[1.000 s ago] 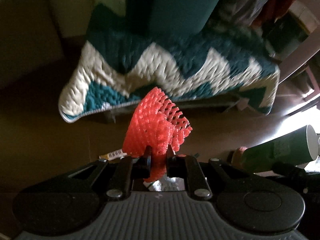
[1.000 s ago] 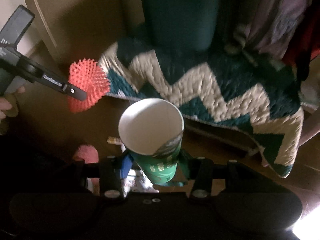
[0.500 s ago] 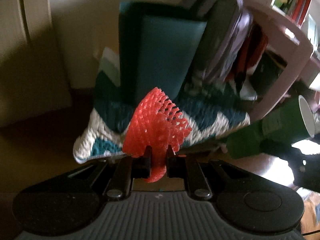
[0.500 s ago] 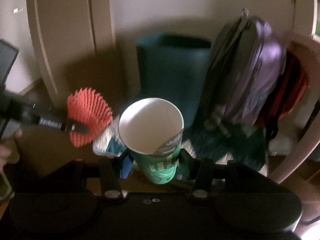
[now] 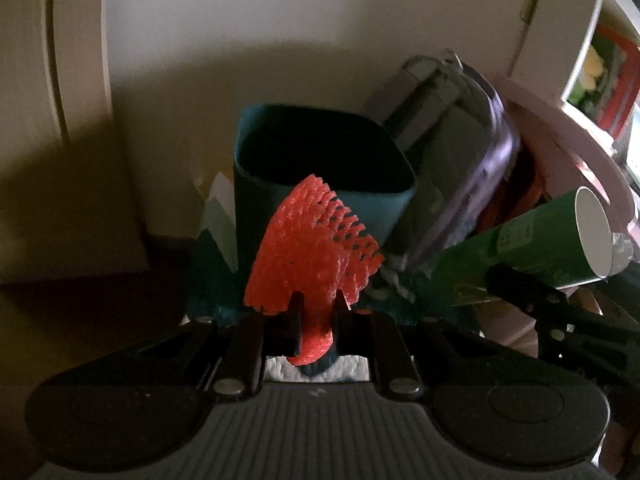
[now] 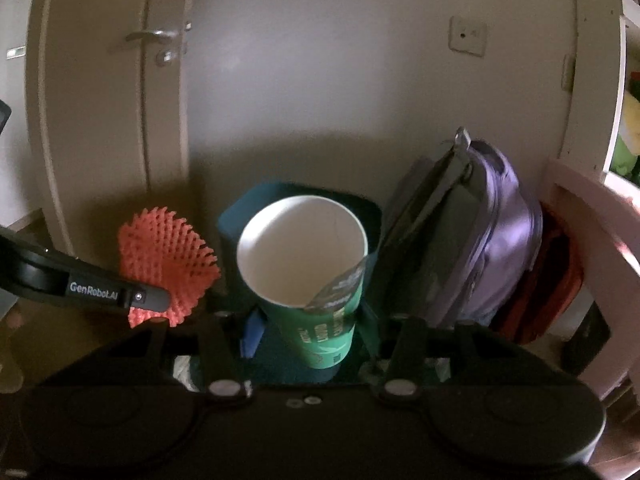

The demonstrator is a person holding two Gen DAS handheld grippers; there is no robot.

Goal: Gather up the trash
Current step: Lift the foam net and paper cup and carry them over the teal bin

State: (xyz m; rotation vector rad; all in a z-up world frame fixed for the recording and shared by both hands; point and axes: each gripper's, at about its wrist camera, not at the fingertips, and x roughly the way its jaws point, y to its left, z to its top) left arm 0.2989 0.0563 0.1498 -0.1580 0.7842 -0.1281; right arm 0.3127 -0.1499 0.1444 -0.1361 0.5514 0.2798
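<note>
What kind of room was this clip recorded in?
Probably a bedroom or a child's room at home. A purple backpack leans against a plain wall beside a teal bin, a door with a lever handle stands to the left, and shelves with colourful items sit on the right.

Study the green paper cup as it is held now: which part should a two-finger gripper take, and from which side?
Grip the green paper cup low on its tapered wall, one pad on each side, coming from below the rim. The narrow base fits the right gripper, as now, while the wide mouth has a torn, peeling lip that would likely buckle.
</note>
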